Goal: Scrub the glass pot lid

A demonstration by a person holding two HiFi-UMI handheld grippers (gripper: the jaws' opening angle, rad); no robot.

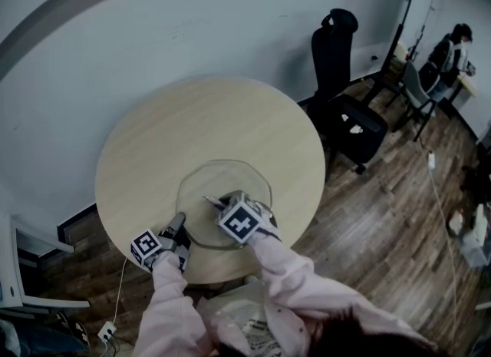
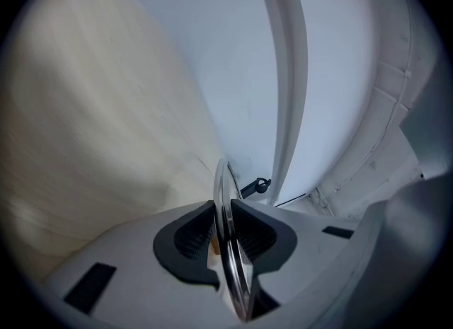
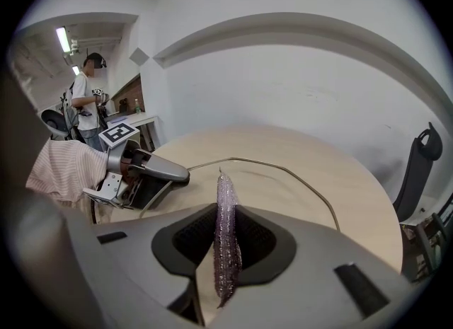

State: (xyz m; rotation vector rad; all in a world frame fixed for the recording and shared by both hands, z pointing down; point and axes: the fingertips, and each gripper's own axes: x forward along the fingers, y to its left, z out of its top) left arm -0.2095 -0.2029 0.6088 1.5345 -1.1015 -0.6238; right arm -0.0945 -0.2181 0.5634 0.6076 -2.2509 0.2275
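Two grippers, both busy. The left gripper [image 2: 225, 232] is clamped on the rim of the glass lid [image 1: 225, 173], with the edge pinched between its pads, and it comes in low from the near-left side. The right gripper [image 3: 226, 239] is squeezed tight on a thin, sparkly purple scrubber [image 3: 225, 200] and angled down over the near part of the lid. Can't tell if the scrubber tip is actually touching the glass.

The lid sits on the round wooden table [image 1: 192, 117], toward the near edge. Its near rim is close to the table's edge but not hanging over it. Past the lid, the far half of the table is plain wood all the way to the curved far edge, and a pale wall [image 1: 153, 25] runs behind that. On the right, a black office chair [image 1: 345, 114] is parked just beside the table's edge, so that side is tighter. Further back to the right there's wood floor [image 1: 399, 209].
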